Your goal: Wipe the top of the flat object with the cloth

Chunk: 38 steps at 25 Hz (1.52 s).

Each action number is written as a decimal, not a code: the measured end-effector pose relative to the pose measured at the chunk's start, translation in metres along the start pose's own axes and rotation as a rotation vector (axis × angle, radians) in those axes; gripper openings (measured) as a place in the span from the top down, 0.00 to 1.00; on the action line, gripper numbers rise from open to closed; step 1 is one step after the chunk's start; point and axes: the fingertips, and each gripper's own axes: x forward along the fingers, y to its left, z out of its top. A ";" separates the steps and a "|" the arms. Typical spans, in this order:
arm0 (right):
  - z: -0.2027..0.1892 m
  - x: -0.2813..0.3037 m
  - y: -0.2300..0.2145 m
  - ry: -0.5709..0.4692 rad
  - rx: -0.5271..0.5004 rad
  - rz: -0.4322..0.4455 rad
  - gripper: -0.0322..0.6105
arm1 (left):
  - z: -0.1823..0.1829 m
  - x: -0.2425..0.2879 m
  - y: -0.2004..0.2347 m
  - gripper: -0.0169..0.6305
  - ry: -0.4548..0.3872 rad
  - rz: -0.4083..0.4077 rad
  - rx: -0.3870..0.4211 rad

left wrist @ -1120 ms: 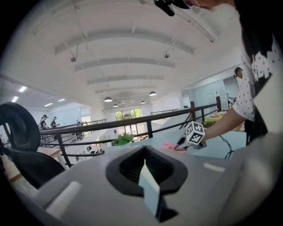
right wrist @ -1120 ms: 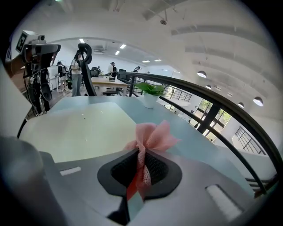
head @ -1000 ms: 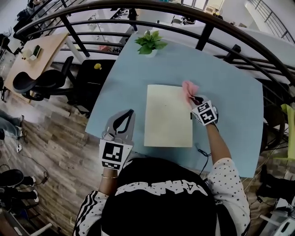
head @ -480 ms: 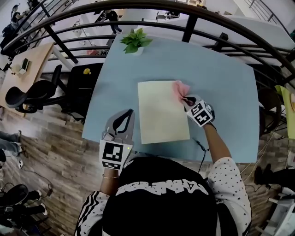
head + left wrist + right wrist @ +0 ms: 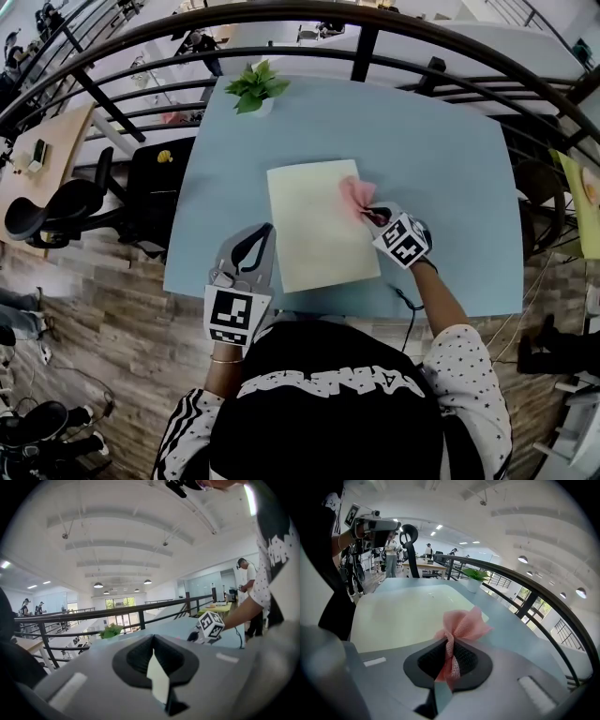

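Note:
A pale yellow flat board (image 5: 317, 223) lies on the light blue table (image 5: 441, 150). My right gripper (image 5: 373, 214) is shut on a pink cloth (image 5: 356, 195) at the board's right edge, with the bunched cloth resting on the board (image 5: 408, 616). In the right gripper view the pink cloth (image 5: 461, 626) fans out beyond the closed jaws. My left gripper (image 5: 251, 246) is shut with nothing in it, held at the table's near left edge, left of the board. The left gripper view looks out level over the table, with my right gripper's marker cube (image 5: 211, 625) in sight.
A small potted plant (image 5: 251, 89) stands at the table's far left corner. A dark metal railing (image 5: 366, 42) curves round the far side. An office chair (image 5: 70, 206) and a black stool (image 5: 155, 178) stand on the wooden floor to the left. A cable (image 5: 405, 302) hangs over the near edge.
My right gripper has carried the pink cloth left, from the board's right edge onto its surface. The head view shifted. The left gripper has stayed put.

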 end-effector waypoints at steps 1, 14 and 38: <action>-0.001 -0.002 0.003 -0.003 0.007 0.003 0.91 | 0.000 0.001 -0.002 0.97 0.000 -0.008 0.001; -0.015 -0.028 0.038 0.020 -0.009 0.020 0.91 | 0.003 0.015 -0.028 0.97 -0.006 -0.104 0.013; -0.037 -0.067 0.085 0.003 0.055 0.048 0.91 | 0.012 0.039 -0.061 0.97 -0.020 -0.219 0.036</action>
